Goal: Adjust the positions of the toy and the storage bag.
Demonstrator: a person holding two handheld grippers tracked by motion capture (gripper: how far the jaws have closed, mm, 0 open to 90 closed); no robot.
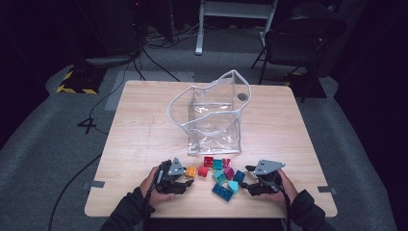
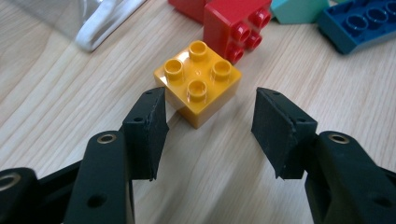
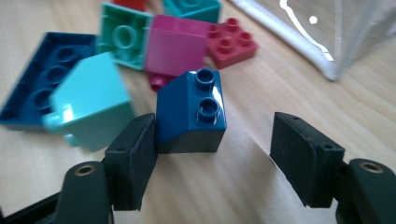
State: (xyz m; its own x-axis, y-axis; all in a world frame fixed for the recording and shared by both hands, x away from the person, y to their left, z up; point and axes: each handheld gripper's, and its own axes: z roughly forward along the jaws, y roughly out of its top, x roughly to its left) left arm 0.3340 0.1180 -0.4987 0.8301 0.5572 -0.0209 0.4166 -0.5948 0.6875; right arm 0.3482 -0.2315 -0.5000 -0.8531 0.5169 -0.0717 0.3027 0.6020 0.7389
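Observation:
A yellow four-stud brick [image 2: 198, 88] lies on the wooden table just ahead of my left gripper [image 2: 210, 107]. Its near corner reaches in between the open jaws; the left pad is close to it and the right pad stands well clear. In the high view that brick [image 1: 191, 171] sits at the left end of the brick pile, with the left gripper [image 1: 187, 180] beside it. My right gripper [image 3: 212, 123] is open around a dark blue sloped brick [image 3: 191, 112]. The left pad is at the brick's side and the right pad is apart from it. The high view shows the right gripper [image 1: 248, 180] next to that brick [image 1: 239, 176].
A clear plastic bag [image 1: 211, 115] stands open in the middle of the table [image 1: 139, 134]. Before it lie loose bricks: red [image 1: 208, 161], magenta [image 1: 229, 172], teal [image 1: 219, 177] and a long blue one [image 1: 221, 191]. A chair [image 1: 298, 38] stands beyond the table.

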